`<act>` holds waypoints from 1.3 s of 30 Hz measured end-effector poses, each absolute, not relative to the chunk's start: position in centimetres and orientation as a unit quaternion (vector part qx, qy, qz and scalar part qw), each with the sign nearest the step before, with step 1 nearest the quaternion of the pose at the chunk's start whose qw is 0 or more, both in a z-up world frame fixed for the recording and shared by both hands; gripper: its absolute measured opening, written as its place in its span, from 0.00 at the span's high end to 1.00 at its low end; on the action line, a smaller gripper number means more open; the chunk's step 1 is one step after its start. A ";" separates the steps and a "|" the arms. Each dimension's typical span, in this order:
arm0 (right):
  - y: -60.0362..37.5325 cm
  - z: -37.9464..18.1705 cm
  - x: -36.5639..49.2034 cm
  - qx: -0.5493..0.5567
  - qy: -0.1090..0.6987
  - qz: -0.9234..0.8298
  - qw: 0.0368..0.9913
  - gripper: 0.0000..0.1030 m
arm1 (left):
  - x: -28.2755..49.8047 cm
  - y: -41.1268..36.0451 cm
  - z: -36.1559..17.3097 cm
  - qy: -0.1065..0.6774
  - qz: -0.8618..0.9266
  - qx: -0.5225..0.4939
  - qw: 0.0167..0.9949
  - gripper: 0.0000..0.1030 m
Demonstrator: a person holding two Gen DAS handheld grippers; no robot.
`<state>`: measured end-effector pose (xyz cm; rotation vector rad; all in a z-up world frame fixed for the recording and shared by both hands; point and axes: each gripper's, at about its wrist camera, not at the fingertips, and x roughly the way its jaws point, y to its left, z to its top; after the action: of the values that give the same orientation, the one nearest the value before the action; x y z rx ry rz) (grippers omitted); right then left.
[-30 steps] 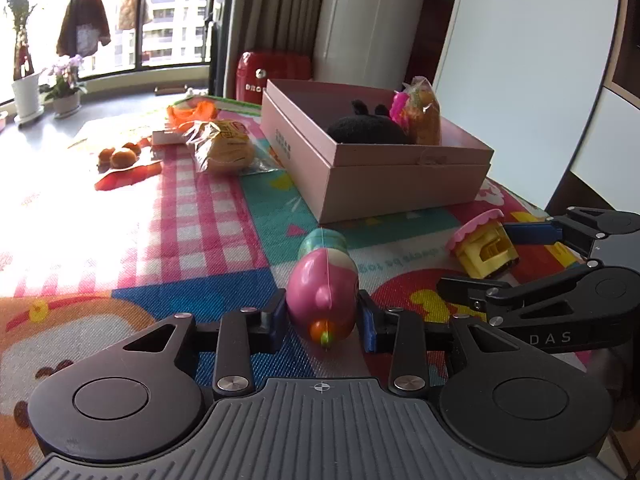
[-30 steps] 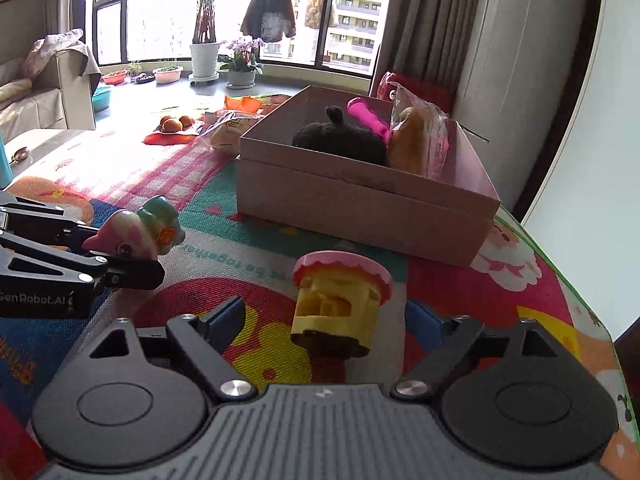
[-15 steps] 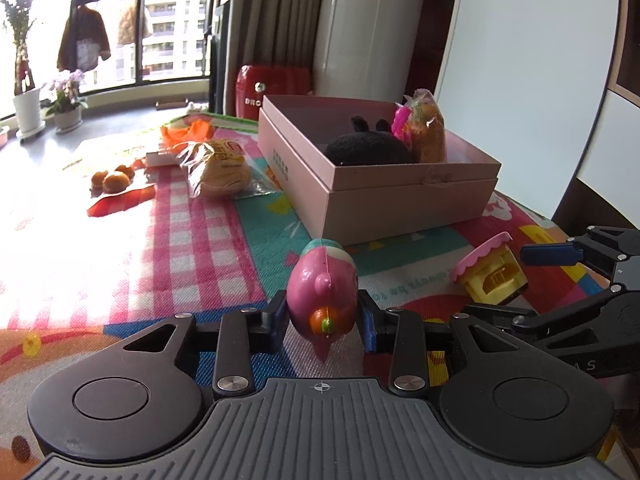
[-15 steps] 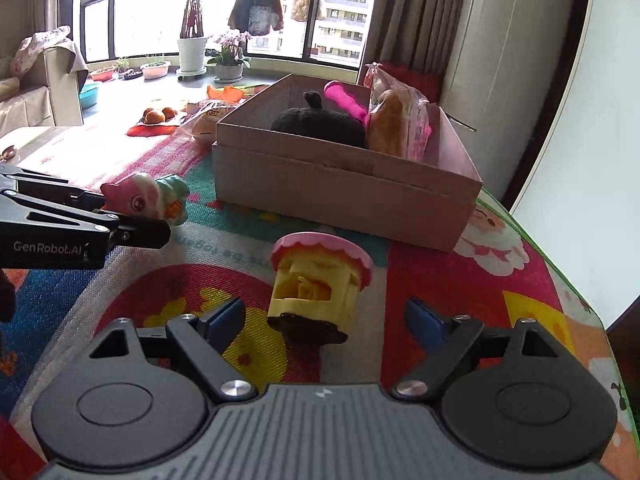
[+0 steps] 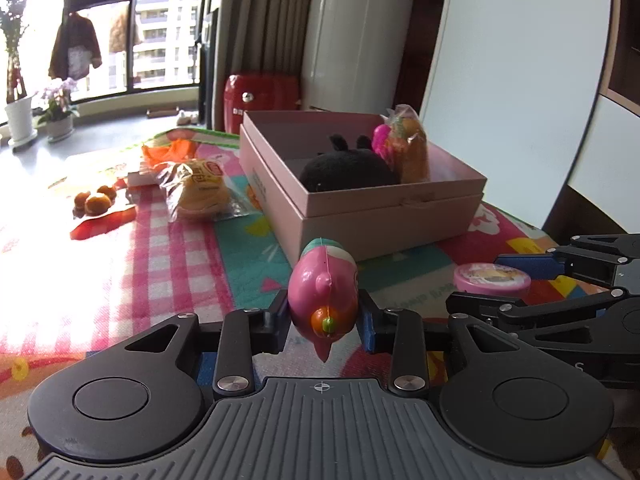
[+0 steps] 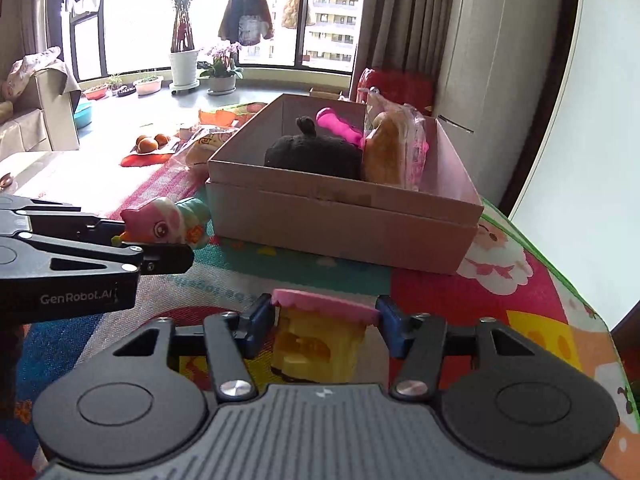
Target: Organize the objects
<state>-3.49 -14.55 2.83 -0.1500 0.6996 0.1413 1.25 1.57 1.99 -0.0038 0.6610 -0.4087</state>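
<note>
My left gripper point(image 5: 323, 322) is shut on a pink fish-shaped toy point(image 5: 324, 294) and holds it above the mat, short of the pink box point(image 5: 384, 210); the toy also shows in the right wrist view point(image 6: 166, 224). My right gripper point(image 6: 326, 326) has its jaws closed around a yellow toy with a pink cap point(image 6: 320, 338), touching the cap's sides. The box point(image 6: 340, 220) holds a black plush point(image 6: 316, 154), a pink item point(image 6: 338, 124) and a bagged bread point(image 6: 390, 152).
On the colourful mat point(image 5: 180, 248) left of the box lie a bagged bun point(image 5: 200, 190), small oranges on a red sheet point(image 5: 96, 200) and an orange item point(image 5: 172, 150). A white panel point(image 5: 516, 72) stands behind the box on the right.
My left gripper has lifted the fish toy higher off the mat. My right gripper has moved forward and closed onto the yellow toy, which stood free between open jaws before.
</note>
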 end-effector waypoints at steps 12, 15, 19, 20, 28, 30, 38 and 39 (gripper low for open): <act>-17.9 5.4 -10.6 -0.038 0.288 0.058 0.955 0.46 | -2.5 -1.6 8.2 0.289 -0.240 0.028 0.926 0.65; -18.6 6.2 -11.5 -0.029 0.266 0.057 0.962 0.47 | -2.5 -2.0 11.2 0.262 -0.247 0.012 0.933 0.65; -19.3 7.2 -12.6 -0.025 0.232 0.062 0.970 0.47 | -0.9 -1.8 14.7 0.212 -0.243 -0.025 0.946 0.64; -19.4 7.4 -12.7 -0.026 0.226 0.063 0.972 0.47 | 0.0 -1.9 15.5 0.203 -0.242 -0.029 0.948 0.64; -19.8 7.2 -10.4 -0.028 0.234 0.068 0.970 0.48 | 11.3 -4.7 14.5 0.221 -0.218 -0.045 0.949 0.62; -20.0 6.3 -10.0 -0.026 0.248 0.065 0.966 0.48 | 13.7 -5.5 12.6 0.238 -0.190 -0.021 0.952 0.62; -21.4 2.7 -11.2 -0.027 0.286 0.088 0.954 0.19 | 14.8 -3.2 9.1 0.260 -0.180 -0.040 0.948 0.62; -21.5 2.3 -11.3 -0.026 0.293 0.090 0.952 0.19 | 14.3 -2.9 9.0 0.255 -0.177 -0.040 0.950 0.62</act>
<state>-11.28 -21.46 2.25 -0.0535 0.5951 0.1821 14.28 -2.87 8.97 -0.0804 0.5195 -0.3592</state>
